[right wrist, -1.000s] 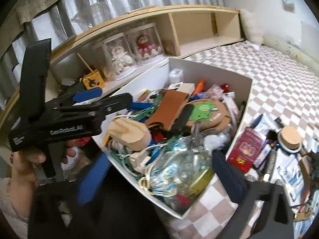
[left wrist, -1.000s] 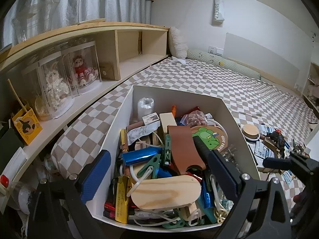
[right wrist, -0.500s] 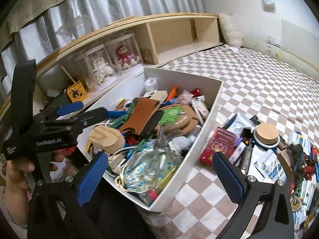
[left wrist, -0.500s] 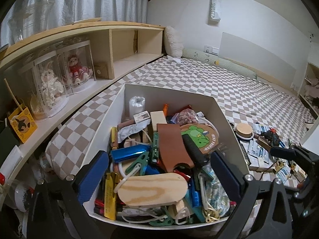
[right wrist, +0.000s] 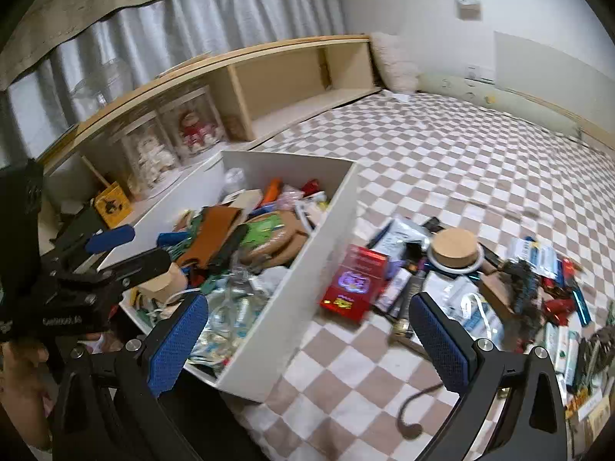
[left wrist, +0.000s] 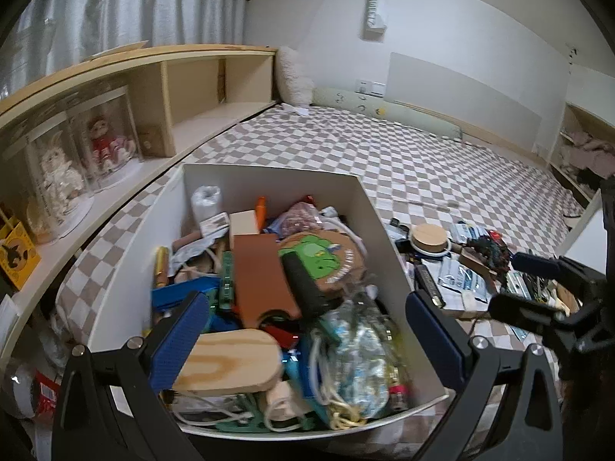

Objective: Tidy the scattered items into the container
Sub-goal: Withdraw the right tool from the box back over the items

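The white box [left wrist: 269,180] [right wrist: 307,292] sits on the checkered bed, piled full of small items, with a wooden oval piece [left wrist: 226,361] near its front. My left gripper [left wrist: 307,338] is open and empty above the box's near end. My right gripper [right wrist: 307,345] is open and empty over the box's right wall. Scattered items lie right of the box: a red packet [right wrist: 353,280], a cork-lidded jar [right wrist: 455,247] [left wrist: 428,234] and several packets and small toys [right wrist: 530,280].
A wooden shelf [left wrist: 215,88] runs along the left with boxed dolls [left wrist: 107,146] and a yellow box [right wrist: 111,203]. Checkered bedding [right wrist: 461,161] stretches behind. A brown cord [right wrist: 415,403] lies on the bedding by the right gripper.
Both grippers have drawn back and swung right. The right view now looks at the scattered pile beside the box instead of into the box. Both stay open.
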`<state>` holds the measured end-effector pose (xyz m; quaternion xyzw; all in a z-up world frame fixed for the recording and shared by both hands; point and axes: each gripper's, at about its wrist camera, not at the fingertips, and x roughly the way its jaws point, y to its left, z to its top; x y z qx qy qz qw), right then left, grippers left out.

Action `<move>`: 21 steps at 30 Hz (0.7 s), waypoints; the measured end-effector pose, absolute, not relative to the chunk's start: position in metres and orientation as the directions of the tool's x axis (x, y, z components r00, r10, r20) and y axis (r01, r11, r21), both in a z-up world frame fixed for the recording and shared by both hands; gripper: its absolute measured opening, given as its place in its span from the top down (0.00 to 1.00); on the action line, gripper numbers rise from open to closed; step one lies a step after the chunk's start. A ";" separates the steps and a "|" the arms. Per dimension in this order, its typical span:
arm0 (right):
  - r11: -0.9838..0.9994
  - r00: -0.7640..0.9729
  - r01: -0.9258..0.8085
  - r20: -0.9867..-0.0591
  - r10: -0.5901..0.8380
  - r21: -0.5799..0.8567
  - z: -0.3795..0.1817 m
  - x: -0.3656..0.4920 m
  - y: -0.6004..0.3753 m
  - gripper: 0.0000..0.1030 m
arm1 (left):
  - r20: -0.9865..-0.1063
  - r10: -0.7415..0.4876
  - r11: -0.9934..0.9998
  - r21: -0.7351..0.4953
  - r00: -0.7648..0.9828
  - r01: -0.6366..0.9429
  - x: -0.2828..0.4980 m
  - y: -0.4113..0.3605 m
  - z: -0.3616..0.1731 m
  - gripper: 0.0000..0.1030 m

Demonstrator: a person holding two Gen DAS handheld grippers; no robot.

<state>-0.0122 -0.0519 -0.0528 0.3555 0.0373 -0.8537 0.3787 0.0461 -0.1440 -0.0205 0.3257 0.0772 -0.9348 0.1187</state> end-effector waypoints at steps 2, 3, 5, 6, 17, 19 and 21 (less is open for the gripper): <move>-0.726 -0.478 0.658 -0.634 -0.608 0.200 -0.053 -0.015 -0.043 0.00 | -0.628 -0.154 -0.965 -0.071 -0.763 0.253 0.043 -0.137 -0.021 0.00; -0.734 -0.486 0.650 -0.635 -0.601 0.197 -0.053 -0.017 -0.038 0.00 | -0.629 -0.145 -0.967 -0.073 -0.764 0.243 0.041 -0.133 -0.022 0.00; -0.752 -0.502 0.630 -0.637 -0.585 0.194 -0.053 -0.020 -0.027 0.00 | -0.630 -0.132 -0.972 -0.070 -0.766 0.225 0.038 -0.126 -0.022 0.00; -0.760 -0.510 0.620 -0.638 -0.578 0.193 -0.053 -0.022 -0.022 0.00 | -0.630 -0.123 -0.975 -0.068 -0.766 0.212 0.036 -0.121 -0.023 0.00; -0.842 -0.599 0.512 -0.633 -0.490 0.168 -0.048 -0.033 0.039 0.00 | -0.626 -0.030 -0.991 -0.083 -0.779 0.105 0.013 -0.080 -0.022 0.00; -0.853 -0.613 0.496 -0.631 -0.476 0.162 -0.047 -0.034 0.049 0.00 | -0.626 -0.009 -0.992 -0.094 -0.780 0.086 0.009 -0.075 -0.022 0.00; -0.861 -0.622 0.482 -0.630 -0.465 0.160 -0.046 -0.037 0.057 0.00 | -0.623 0.010 -0.992 -0.104 -0.782 0.070 0.005 -0.069 -0.021 0.00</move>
